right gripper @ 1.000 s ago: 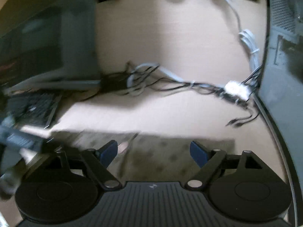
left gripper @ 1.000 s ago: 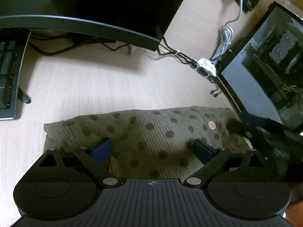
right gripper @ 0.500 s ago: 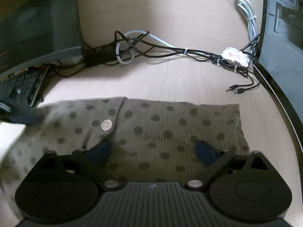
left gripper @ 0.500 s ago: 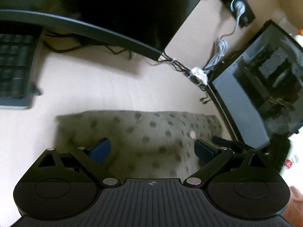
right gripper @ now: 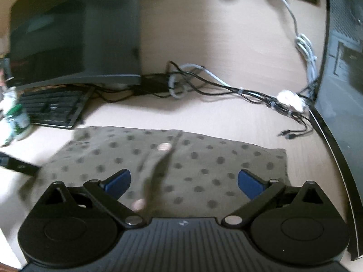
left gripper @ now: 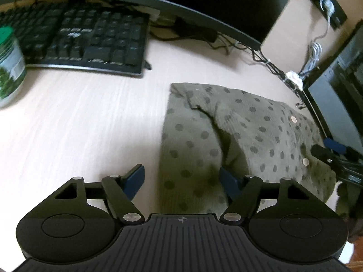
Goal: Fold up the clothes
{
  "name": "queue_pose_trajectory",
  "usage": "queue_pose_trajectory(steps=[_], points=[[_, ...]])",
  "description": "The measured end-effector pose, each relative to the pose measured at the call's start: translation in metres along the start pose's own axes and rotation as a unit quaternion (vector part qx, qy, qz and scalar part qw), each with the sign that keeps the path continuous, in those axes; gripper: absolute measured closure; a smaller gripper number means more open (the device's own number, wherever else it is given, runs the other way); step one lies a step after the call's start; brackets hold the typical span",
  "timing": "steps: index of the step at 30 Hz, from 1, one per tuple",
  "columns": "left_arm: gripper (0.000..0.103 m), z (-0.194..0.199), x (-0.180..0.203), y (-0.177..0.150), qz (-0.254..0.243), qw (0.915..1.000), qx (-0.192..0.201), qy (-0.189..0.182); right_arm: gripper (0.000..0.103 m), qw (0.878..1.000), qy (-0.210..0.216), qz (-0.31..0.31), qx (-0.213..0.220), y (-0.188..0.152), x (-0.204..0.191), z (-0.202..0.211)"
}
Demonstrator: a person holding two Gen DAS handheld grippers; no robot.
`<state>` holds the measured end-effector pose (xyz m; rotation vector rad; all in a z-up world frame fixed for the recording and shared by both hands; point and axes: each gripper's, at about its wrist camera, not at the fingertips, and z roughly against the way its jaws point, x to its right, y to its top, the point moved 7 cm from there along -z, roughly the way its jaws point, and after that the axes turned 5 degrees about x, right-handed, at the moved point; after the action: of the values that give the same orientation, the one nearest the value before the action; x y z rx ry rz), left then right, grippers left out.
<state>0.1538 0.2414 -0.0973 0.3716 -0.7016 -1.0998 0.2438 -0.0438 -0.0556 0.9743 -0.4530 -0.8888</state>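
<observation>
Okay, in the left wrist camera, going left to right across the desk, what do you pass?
Green-lidded jar → black keyboard → olive polka-dot garment → white wad on the cable bundle → the right tongs at the garment's far edge.

One garment: olive-green ribbed knit with darker polka dots and pale round buttons. Laid folded into a rough rectangle on the counter, right of centre in the left view, lower centre in the right view. A top layer is draped over, with a shadowed fold beneath.
</observation>
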Motion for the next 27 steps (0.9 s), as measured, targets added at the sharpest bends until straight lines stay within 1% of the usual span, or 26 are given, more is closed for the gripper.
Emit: queue_pose_trajectory(steps=[1,2,3,4,6,9,11,13,19,22,23,24,26,27], points=[[0.039,-0.002,0.003,0.001,-0.006,1.0,0.003,0.005,0.002,1.0,0.01,0.004,0.001,0.001,-0.006,0.004],[0.062,-0.005,0.005,0.002,-0.009,0.9999,0.005,0.009,0.002,1.0,0.022,0.009,0.001,0.001,-0.012,0.007],[0.075,-0.008,0.006,0.003,-0.01,0.9999,0.006,0.013,0.002,0.999,0.035,0.014,-0.002,0.0,-0.02,0.01],[0.095,-0.01,0.007,0.004,-0.005,0.9999,0.003,0.009,0.002,0.999,0.048,0.021,-0.004,-0.002,-0.029,0.013],[0.095,-0.013,0.007,0.005,0.012,0.9999,-0.008,-0.008,0.002,0.996,0.081,0.042,-0.011,-0.007,-0.052,0.017],[0.097,-0.01,0.016,0.012,0.049,0.9976,-0.015,-0.046,0.002,0.987,0.127,0.1,-0.012,-0.018,-0.098,0.021],[0.097,-0.006,0.022,0.017,0.075,0.9944,-0.019,-0.073,0.002,0.98,0.136,0.146,0.0,-0.023,-0.125,0.021],[0.097,-0.002,0.029,0.022,0.1,0.9897,-0.023,-0.099,0.002,0.974,0.142,0.176,0.007,-0.027,-0.144,0.016],[0.097,-0.002,0.049,0.03,0.118,0.9834,-0.032,-0.134,0.002,0.975,0.121,0.184,-0.005,-0.026,-0.155,-0.011],[0.097,-0.003,0.048,0.03,0.113,0.9851,-0.029,-0.127,0.002,0.976,0.115,0.183,-0.01,-0.025,-0.158,-0.022],[0.096,-0.003,0.044,0.03,0.114,0.9858,-0.027,-0.12,0.002,0.979,0.117,0.169,-0.008,-0.022,-0.15,-0.018],[0.094,0.0,0.038,0.031,0.114,0.987,-0.02,-0.112,0.002,0.982,0.105,0.156,-0.002,-0.018,-0.136,-0.012],[0.085,0.009,0.026,0.035,0.111,0.9896,0.0,-0.092,0.002,0.988,0.082,0.129,0.01,-0.01,-0.106,0.002],[0.083,0.014,0.02,0.038,0.109,0.9905,0.011,-0.083,0.002,0.991,0.071,0.116,0.016,-0.007,-0.092,0.008]])
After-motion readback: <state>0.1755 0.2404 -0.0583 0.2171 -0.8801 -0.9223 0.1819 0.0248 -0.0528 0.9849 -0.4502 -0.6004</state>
